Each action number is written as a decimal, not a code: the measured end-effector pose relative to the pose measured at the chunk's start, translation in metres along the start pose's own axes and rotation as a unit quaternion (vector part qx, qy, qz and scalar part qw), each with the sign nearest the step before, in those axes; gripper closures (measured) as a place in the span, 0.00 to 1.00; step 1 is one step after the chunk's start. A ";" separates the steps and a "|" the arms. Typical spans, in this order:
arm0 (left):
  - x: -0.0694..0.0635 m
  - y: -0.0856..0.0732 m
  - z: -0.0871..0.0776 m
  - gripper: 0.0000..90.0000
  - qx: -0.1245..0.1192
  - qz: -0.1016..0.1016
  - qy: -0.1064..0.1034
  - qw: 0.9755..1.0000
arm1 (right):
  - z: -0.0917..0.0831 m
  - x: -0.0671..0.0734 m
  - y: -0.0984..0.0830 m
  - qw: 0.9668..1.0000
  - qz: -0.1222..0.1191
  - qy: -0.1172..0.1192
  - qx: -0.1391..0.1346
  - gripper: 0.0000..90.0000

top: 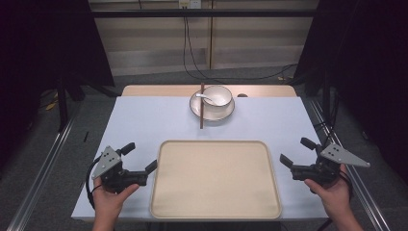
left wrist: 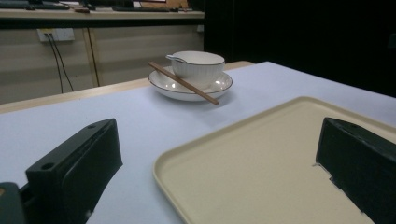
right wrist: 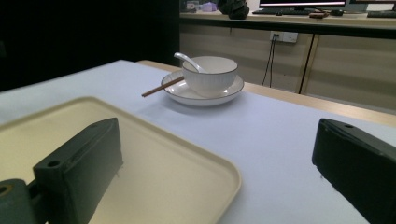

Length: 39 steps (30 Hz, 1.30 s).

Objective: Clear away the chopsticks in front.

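A beige tray [top: 215, 208] [left wrist: 261, 154] [right wrist: 177, 154] lies empty at the near middle of the table. Beyond it a white bowl [top: 217, 96] [left wrist: 197, 68] [right wrist: 210, 74] with a white spoon [top: 204, 97] [right wrist: 187, 59] in it stands on a white plate [top: 196, 107] [left wrist: 219, 86] [right wrist: 187, 95]. A brown chopstick [top: 201, 107] [left wrist: 184, 83] [right wrist: 161, 87] rests across the plate's left rim. My left gripper [top: 140, 157] [left wrist: 219, 172] is held just left of the tray, open and empty. My right gripper [top: 296, 151] [right wrist: 215, 172] is held just right of the tray, open and empty.
The table [top: 144, 120] has a pale blue top with a wooden strip along the far edge. Metal rails [top: 43, 168] run along both sides on the floor. Cables [top: 192, 57] hang from a wall socket behind the table.
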<state>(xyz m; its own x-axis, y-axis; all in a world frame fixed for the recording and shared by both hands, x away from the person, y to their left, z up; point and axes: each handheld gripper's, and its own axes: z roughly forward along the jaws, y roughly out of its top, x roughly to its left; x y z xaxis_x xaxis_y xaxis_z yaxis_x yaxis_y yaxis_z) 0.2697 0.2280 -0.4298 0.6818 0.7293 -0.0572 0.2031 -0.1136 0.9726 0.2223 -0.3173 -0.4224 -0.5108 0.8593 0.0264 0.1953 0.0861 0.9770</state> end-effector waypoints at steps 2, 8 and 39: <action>0.000 0.002 0.002 0.00 0.001 0.001 0.000 1.000 | 0.001 0.001 0.001 1.000 -0.007 0.004 0.000 0.01; -0.005 0.004 0.014 0.00 0.014 0.001 -0.005 1.000 | 0.005 0.007 0.002 1.000 -0.006 0.009 0.004 0.01; 0.008 0.038 0.159 0.02 0.088 -0.040 0.015 0.995 | -0.001 0.009 0.003 1.000 -0.004 0.014 0.002 0.02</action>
<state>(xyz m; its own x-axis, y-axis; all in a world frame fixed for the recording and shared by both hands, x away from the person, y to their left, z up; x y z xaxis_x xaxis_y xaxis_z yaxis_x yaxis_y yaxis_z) 0.3951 0.1220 -0.4288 0.6379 0.7602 -0.1231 0.3771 -0.1689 0.9106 0.2171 -0.3095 -0.4195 -0.5351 0.8444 0.0254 0.1954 0.0944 0.9762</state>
